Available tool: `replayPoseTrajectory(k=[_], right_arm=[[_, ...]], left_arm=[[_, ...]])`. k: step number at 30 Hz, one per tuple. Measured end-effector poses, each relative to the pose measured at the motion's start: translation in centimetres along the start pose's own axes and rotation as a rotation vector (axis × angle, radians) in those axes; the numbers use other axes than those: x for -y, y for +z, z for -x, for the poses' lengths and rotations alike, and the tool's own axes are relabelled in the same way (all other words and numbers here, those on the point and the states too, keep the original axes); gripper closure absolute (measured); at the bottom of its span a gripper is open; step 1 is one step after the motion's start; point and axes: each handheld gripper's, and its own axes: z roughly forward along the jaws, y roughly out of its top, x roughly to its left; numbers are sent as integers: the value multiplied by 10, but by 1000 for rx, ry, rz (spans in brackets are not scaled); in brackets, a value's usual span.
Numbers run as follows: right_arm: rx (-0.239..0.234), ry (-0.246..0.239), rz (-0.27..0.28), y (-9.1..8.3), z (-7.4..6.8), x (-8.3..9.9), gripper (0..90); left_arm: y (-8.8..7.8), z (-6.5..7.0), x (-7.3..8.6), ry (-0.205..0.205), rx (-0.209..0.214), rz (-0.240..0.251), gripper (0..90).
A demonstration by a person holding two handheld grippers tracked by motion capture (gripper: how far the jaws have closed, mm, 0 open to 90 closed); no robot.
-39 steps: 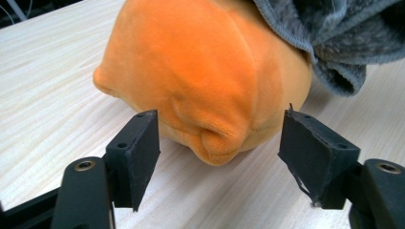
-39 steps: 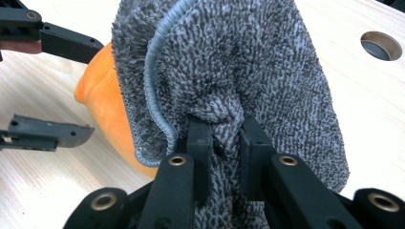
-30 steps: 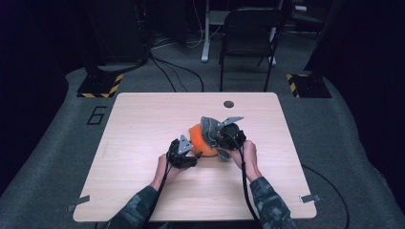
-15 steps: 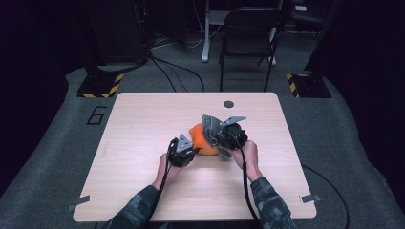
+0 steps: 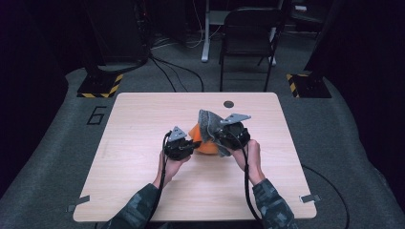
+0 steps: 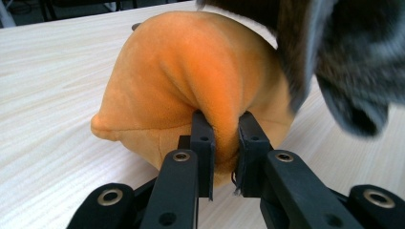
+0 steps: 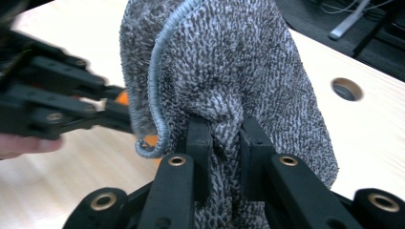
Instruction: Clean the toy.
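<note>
Left gripper (image 6: 224,129): fingers just closed, pinching orange plush (image 6: 191,81). Right gripper (image 7: 224,138), at its 3 o'clock: fingers clamped on grey knit cloth (image 7: 224,62) above the desk (image 5: 143,124).

The grey knitted cloth (image 6: 353,57) is blurred and cut off by the left gripper view's upper edge.

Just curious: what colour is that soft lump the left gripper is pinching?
Orange: a plush orange lump, clearest in the left gripper view.

A dim lab or studio: bare wooden table (image 5: 143,191) on grey carpet (image 5: 57,157), hazard-striped stand bases (image 5: 100,86), trailing floor cables (image 5: 176,76).
</note>
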Motion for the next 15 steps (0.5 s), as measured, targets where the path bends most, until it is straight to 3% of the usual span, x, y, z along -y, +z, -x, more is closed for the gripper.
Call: replayPoseTrajectory(k=[2, 5, 10, 15], right_arm=[[-13, -40, -11, 3, -17, -3, 779], [-8, -50, -35, 10, -28, -1, 779], [-2, -56, -56, 31, -25, 10, 780], [-1, -40, -74, 35, -24, 12, 781]], left_arm=[[-4, 1, -2, -27, -1, 7, 807], [-7, 2, -3, -44, 8, 10, 806], [-1, 0, 5, -57, 20, -13, 805], [-1, -3, 6, -48, 22, -15, 803]])
